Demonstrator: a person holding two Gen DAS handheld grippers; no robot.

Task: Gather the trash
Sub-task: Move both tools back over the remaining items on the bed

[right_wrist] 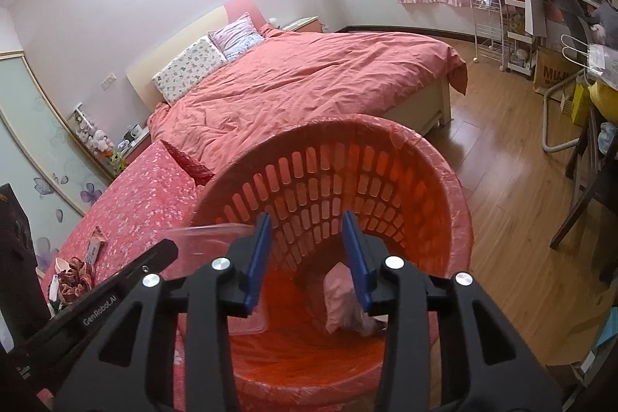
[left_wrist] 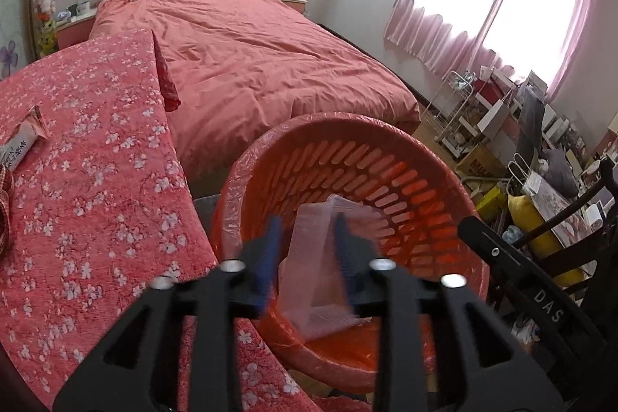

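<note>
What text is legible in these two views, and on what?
"DAS" – on the black arm of the right tongs, cut off.
"GenRobot.AI" – on the black arm of the left tongs.
"MUJ" – on the brown paper bag, partly hidden.
White snack wrapper on the floral quilt: print too blurred.
</note>
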